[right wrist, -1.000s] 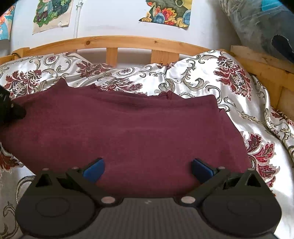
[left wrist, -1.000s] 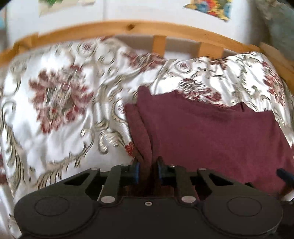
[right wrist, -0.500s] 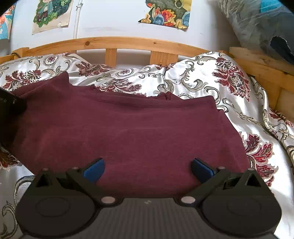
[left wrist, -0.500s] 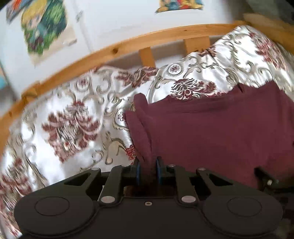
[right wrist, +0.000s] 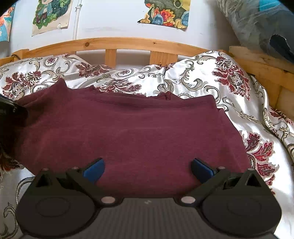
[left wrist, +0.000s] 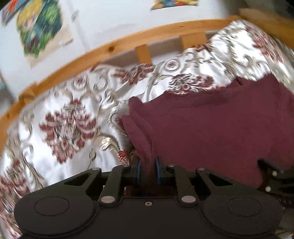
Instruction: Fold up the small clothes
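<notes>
A maroon garment (left wrist: pixel 211 128) lies spread flat on the bed, filling the middle of the right wrist view (right wrist: pixel 137 132). My left gripper (left wrist: pixel 148 165) holds the garment's left edge: a bunched fold of the cloth runs between its blue pads, and the jaws are closing on it. Part of this gripper shows as a dark shape at the left edge of the right wrist view (right wrist: pixel 9 110). My right gripper (right wrist: pixel 147 165) stands open over the garment's near edge, its blue pads (right wrist: pixel 93 170) wide apart with nothing pinched between them.
A shiny white bedspread (right wrist: pixel 202 80) with red flowers covers the bed under the garment. A wooden rail (right wrist: pixel 128 41) runs along the far side, with a wooden side board (right wrist: pixel 261 62) at the right. Posters (right wrist: pixel 51 14) hang on the wall behind.
The left wrist view has tilted and shifted, with the cloth edge still pinched and its left corner drawn inward. The right gripper has not moved.
</notes>
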Available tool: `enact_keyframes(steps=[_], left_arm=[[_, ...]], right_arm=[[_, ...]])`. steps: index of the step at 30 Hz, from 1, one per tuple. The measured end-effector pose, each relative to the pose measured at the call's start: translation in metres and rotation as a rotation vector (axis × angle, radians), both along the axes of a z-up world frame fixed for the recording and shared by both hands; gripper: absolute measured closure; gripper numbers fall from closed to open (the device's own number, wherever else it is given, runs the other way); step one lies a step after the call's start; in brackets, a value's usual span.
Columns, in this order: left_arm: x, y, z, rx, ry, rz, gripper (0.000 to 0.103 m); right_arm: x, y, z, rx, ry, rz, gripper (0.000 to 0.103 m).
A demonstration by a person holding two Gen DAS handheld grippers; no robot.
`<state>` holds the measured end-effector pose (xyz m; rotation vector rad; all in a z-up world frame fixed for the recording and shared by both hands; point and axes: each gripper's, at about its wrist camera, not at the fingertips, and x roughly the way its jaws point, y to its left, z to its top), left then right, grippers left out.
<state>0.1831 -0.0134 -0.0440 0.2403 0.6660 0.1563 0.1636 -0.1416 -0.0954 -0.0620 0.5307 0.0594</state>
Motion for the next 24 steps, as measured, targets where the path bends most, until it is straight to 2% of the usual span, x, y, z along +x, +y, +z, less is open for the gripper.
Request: enact_keyframes(steps=[5, 7, 11, 17, 20, 24], left_arm=[[-0.001, 0.035, 0.016, -0.267, -0.048, 0.004, 0.092], [-0.002, 0.036, 0.026, -0.312, -0.082, -0.026, 0.092], [-0.003, 0.014, 0.049, -0.323, -0.133, -0.14, 0.093], [0.008, -0.053, 0.076, -0.304, -0.161, -0.337, 0.094], [0.017, -0.09, 0.077, -0.311, -0.146, -0.411, 0.099], [0.029, -0.146, 0.064, -0.28, -0.094, -0.492, 0.099]], right_arm=[[0.001, -0.002, 0.001, 0.009, 0.008, 0.001, 0.0], [0.001, -0.006, 0.004, 0.029, 0.012, 0.01, 0.0], [-0.007, -0.023, 0.016, 0.073, -0.007, -0.02, 0.0], [-0.032, -0.068, 0.032, 0.069, -0.028, -0.094, 0.0], [-0.047, -0.086, 0.033, 0.029, -0.033, -0.123, 0.0], [-0.067, -0.105, 0.03, -0.016, -0.04, -0.154, 0.0]])
